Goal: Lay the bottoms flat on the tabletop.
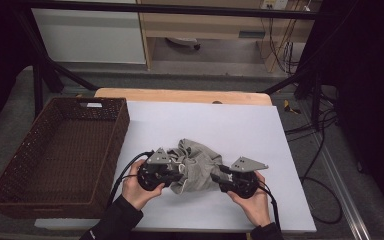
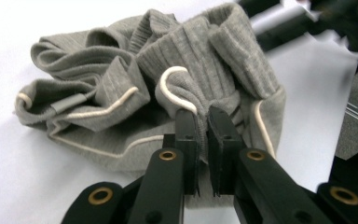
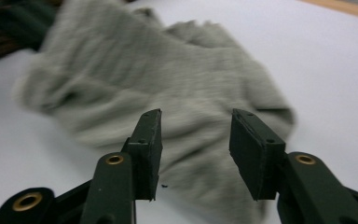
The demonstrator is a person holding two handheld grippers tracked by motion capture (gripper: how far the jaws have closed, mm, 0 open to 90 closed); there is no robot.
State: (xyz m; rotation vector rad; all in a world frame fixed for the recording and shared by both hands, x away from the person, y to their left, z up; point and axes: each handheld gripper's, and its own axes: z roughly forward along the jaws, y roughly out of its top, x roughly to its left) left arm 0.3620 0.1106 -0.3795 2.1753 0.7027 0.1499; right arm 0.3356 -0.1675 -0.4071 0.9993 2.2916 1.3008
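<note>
A: What surrounded the white-topped table [image 1: 240,125]?
B: A grey floor [image 1: 220,75], a pale wooden shelf unit [image 1: 200,25] behind, black frame bars [image 1: 170,8], and cables [image 1: 325,150] that trailed at the right, dimly lit

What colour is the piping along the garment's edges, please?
Cream piping on the grey garment, clearest in the left gripper view.

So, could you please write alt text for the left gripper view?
The left gripper, its two black jaws nearly together, pinches a fold of a crumpled grey ribbed garment with cream piping. The garment lies on a white table surface.
</note>
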